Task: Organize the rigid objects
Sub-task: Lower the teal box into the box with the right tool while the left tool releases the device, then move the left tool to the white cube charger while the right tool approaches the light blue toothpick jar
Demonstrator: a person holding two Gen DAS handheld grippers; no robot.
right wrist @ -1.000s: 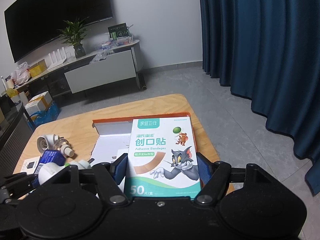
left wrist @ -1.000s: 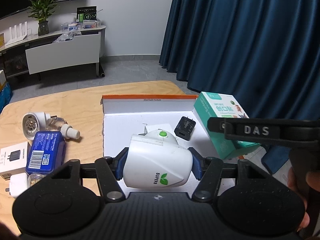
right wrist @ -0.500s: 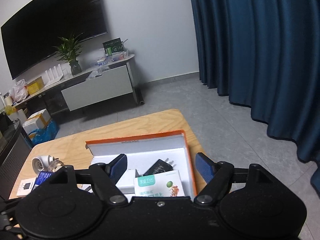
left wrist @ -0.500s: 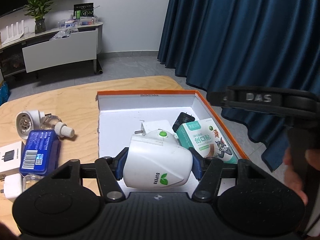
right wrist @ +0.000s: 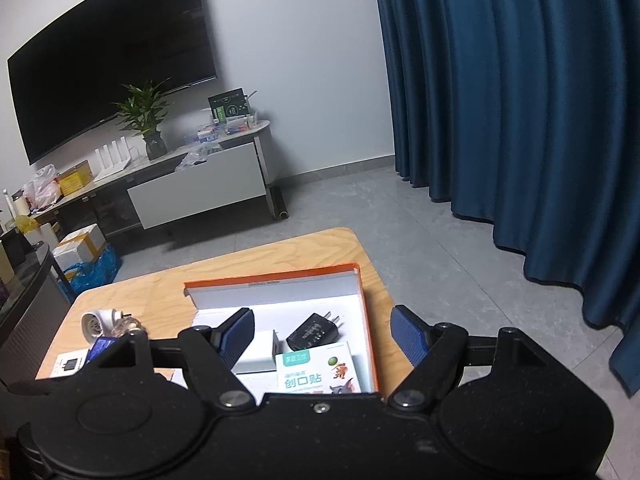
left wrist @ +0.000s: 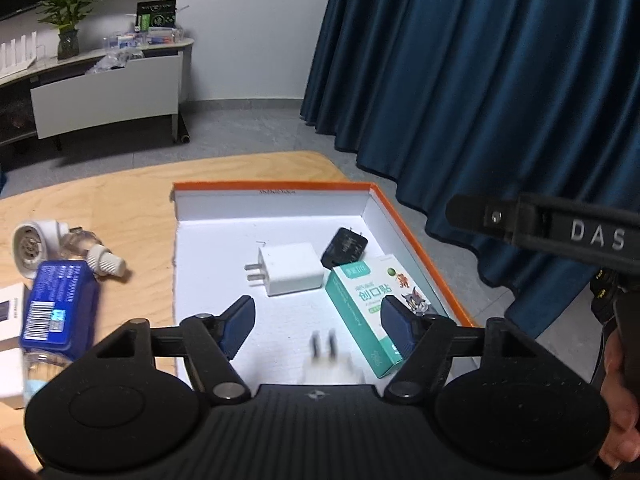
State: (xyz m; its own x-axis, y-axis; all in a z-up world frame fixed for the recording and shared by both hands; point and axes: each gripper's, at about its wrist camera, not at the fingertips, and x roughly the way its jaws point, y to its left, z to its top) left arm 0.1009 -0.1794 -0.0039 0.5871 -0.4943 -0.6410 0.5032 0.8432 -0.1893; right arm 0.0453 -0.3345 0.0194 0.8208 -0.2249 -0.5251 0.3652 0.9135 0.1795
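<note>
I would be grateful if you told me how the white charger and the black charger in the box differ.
The white charger is larger and pale; the black charger is smaller and dark. The white one's prongs point toward the box's left wall, the black one's toward the far right corner. Both lie loose on the floor of the orange-rimmed box.

left hand-held gripper: pointing down at a slant from where I'm watching, jaws opening right now, blue pads clear on both sides, not pressing on anything
right hand-held gripper: also tilted downward, jaws standing wide apart, nothing clamped between its pads
right gripper seen from the left cam: its black body pokes in at the right edge
person's hand: wrapped round that right gripper's handle, only fingers show, bottom right corner
</note>
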